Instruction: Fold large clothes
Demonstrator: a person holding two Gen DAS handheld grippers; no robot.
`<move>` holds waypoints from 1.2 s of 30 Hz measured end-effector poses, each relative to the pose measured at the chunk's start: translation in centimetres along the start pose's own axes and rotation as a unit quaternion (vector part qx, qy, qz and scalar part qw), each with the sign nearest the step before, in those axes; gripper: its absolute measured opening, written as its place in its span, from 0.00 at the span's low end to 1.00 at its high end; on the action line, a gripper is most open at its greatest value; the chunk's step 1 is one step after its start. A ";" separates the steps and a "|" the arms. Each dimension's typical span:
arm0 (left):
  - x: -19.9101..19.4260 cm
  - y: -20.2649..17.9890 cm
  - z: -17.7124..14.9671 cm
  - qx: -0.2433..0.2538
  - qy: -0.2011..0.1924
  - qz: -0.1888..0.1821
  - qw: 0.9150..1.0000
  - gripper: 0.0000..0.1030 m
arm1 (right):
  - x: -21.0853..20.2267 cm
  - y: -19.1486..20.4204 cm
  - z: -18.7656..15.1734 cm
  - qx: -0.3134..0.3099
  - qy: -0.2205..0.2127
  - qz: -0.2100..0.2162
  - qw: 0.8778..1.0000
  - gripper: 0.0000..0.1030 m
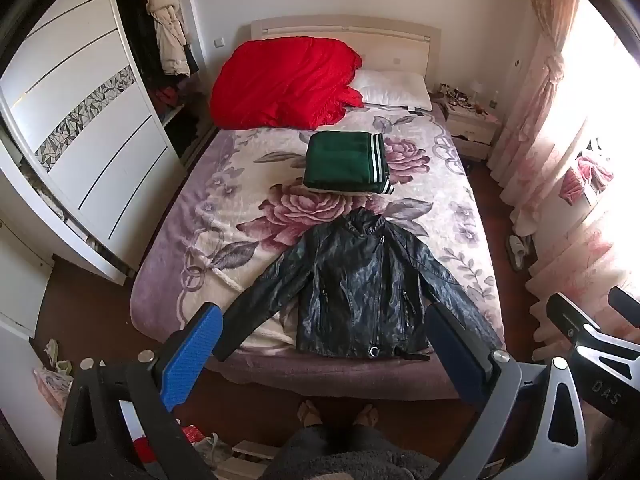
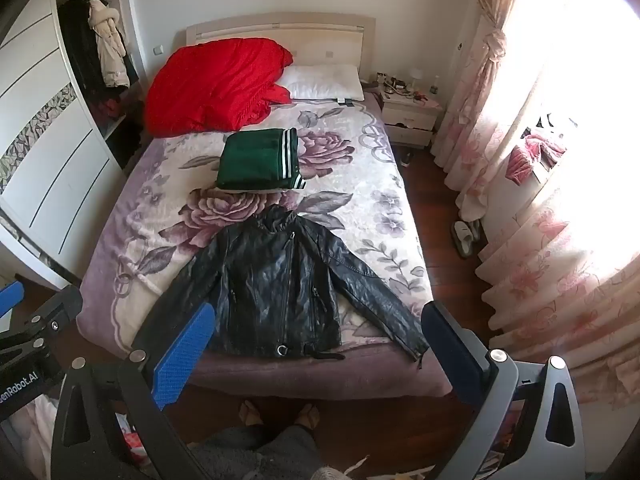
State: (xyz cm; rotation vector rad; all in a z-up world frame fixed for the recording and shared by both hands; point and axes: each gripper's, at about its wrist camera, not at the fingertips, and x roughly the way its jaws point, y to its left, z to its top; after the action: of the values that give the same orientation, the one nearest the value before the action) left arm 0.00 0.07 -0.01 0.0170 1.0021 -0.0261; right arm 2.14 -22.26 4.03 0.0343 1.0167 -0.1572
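Note:
A black leather jacket [image 1: 356, 284] lies flat and face up on the foot of the bed, sleeves spread out to both sides; it also shows in the right wrist view [image 2: 276, 284]. Beyond it sits a folded green garment with white stripes [image 1: 346, 162], also seen in the right wrist view [image 2: 258, 160]. My left gripper [image 1: 324, 344] is open and empty, held above the foot of the bed in front of the jacket. My right gripper [image 2: 316, 344] is open and empty beside it, at the same height.
The bed has a floral blanket [image 1: 440, 184], a red quilt [image 1: 280, 80] and a white pillow [image 1: 394, 88] at the head. A white wardrobe [image 1: 80, 128] stands left, a nightstand [image 1: 472, 126] and pink curtains [image 1: 560, 184] right. Feet [image 1: 338, 416] stand at the bed's foot.

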 end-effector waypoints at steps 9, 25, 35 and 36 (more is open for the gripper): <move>0.0 0.1 0.1 0.002 -0.002 0.003 1.000 1.00 | -0.3 -0.1 -0.1 0.000 0.001 -0.001 1.000 1.00; -0.1 0.0 -0.1 0.003 -0.007 0.006 1.000 1.00 | -0.8 0.1 -0.3 0.000 -0.002 0.001 1.000 1.00; -0.1 -0.1 -0.1 0.004 -0.009 0.006 1.000 1.00 | -0.9 0.1 -0.2 0.000 -0.004 0.001 1.000 1.00; -0.1 0.0 -0.1 0.004 -0.009 0.006 1.000 1.00 | -1.0 0.1 -0.2 0.000 -0.004 0.002 1.000 1.00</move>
State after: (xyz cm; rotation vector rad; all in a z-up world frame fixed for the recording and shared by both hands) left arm -0.16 0.03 0.03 0.0291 0.9832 -0.0194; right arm 1.46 -22.04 4.75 0.0362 1.0089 -0.1542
